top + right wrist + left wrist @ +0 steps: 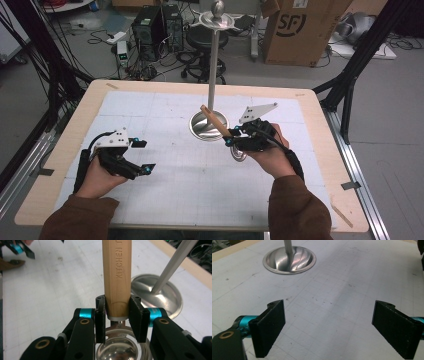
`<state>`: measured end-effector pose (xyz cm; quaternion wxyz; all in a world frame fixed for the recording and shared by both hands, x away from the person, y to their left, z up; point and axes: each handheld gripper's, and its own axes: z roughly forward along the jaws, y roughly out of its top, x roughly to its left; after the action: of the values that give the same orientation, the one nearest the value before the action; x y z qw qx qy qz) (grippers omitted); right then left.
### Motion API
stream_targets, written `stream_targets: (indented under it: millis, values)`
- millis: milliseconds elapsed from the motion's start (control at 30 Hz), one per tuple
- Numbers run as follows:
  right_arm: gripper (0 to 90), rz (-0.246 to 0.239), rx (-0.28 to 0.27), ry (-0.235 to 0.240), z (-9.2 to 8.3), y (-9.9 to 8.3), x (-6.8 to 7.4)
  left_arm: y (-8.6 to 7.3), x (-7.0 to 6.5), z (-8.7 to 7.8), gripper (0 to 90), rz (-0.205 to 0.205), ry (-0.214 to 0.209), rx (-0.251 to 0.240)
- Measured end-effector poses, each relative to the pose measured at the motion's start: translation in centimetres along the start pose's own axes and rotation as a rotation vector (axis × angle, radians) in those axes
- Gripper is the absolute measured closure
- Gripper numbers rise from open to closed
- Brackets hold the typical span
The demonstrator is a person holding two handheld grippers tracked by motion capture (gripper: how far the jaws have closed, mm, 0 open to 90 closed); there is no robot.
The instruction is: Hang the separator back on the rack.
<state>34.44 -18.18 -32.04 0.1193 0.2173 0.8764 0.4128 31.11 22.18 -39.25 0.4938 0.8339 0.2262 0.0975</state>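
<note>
While the left gripper (329, 327) hangs released over the mat (337, 290), the right gripper (117, 315) clenches a wooden handle (117, 275) of a perforated metal spoon (120, 347), stand base (162, 293) just beyond.

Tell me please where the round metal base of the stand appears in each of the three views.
High view: the stand's round metal base lies at the table's centre, partly behind the wooden handle that the right gripper clamps.
Left gripper view: top left, beyond the open jaws.
Right gripper view: right of the handle, middle right.
Shared landmark: the stand's metal pole, rising from the base in all three.
</note>
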Motion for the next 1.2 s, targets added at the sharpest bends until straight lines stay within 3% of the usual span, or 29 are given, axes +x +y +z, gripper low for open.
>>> stream_targets:
  millis: [567,1067,1200]
  values:
    - [68.7,-0.002,-0.097,-0.032,-2.0,1.3,-0.6,0.1,0.0,-0.4,12.1,-0.004,-0.012,-0.028]
    - [68.7,-0.034,-0.175,-0.103,-6.4,4.4,-1.9,0.1,0.1,-0.5,12.1,0.001,-0.015,-0.034]
    - [68.7,-0.021,-0.18,-0.127,-7.4,5.0,-2.5,0.1,0.1,-0.5,12.0,0.0,-0.013,-0.036]
